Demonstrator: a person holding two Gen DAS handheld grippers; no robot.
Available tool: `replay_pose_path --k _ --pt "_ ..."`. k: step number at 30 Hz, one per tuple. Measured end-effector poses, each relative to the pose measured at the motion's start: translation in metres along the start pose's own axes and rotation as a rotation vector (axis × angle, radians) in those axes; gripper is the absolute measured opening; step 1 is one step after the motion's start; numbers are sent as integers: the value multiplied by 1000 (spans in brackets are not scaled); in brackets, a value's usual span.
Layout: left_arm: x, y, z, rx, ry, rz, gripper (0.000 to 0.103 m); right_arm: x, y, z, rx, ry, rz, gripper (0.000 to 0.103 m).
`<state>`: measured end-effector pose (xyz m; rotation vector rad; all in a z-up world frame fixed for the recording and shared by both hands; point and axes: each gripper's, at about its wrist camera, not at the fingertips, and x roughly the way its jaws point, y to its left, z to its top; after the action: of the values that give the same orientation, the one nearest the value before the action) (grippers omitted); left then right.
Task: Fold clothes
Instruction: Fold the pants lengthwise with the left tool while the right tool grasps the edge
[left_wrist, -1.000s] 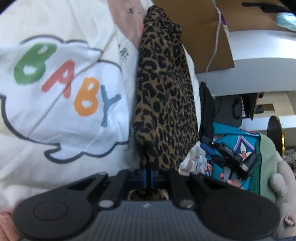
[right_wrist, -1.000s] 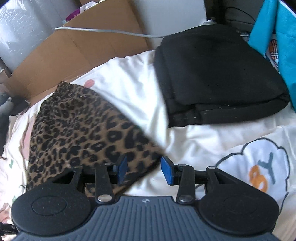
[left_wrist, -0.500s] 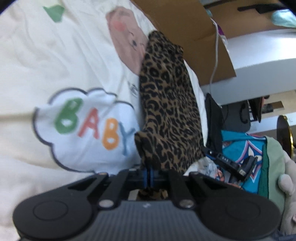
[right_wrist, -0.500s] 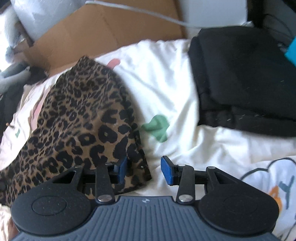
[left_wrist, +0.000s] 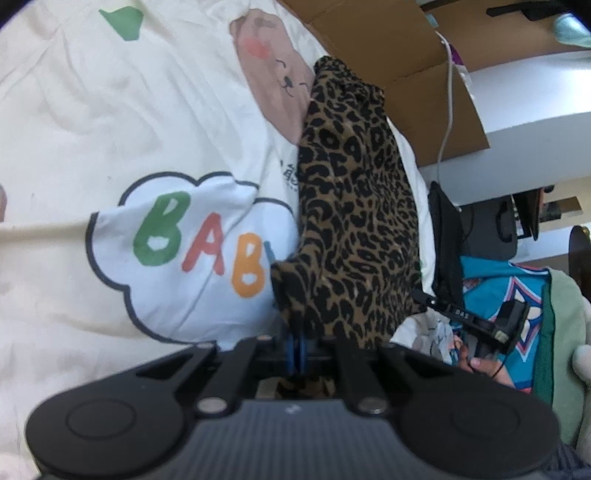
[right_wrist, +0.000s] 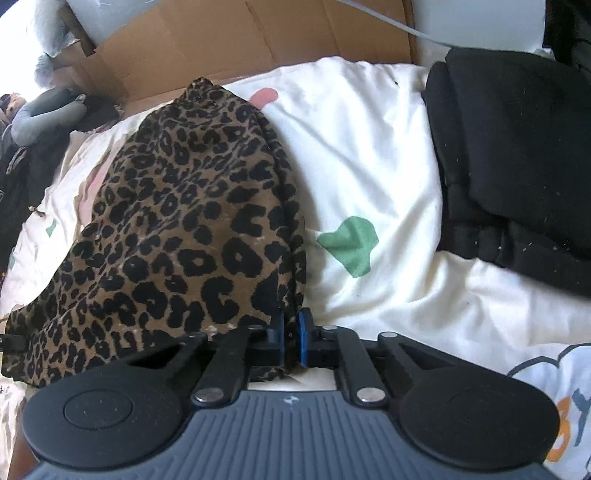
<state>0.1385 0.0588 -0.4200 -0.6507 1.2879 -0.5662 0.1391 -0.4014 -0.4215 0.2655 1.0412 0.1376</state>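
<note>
a leopard-print garment (right_wrist: 177, 221) is stretched over a cream printed duvet (right_wrist: 369, 155), each near corner pinched by a gripper, left gripper (left_wrist: 296, 345) and right gripper (right_wrist: 291, 339), so the edge can likely be carried over in a fold. folded black clothing (right_wrist: 517, 158) is set aside nearby.

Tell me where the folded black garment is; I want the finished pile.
In the right wrist view the folded black garment lies at the upper right on the cream bedding, across the green patch from the leopard-print garment.
</note>
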Motion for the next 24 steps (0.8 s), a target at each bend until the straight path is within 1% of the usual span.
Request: replay_pose_path --k 5,10,14,21,24 --pt "-13 -16 2 30 -7 -11 3 -27 2 1 33 -9 19 4" --pt "-35 -38 7 72 -32 -18 3 -59 0 -4 152 -15 90 4" --pt "-55 -46 11 93 -48 -2 3 -72 12 -17 206 14 141 4" --pt "-89 -40 15 122 -49 60 3 -84 40 -45 222 88 201 4" --pt "-100 -32 19 130 -43 92 3 -88 56 -54 175 113 210 4"
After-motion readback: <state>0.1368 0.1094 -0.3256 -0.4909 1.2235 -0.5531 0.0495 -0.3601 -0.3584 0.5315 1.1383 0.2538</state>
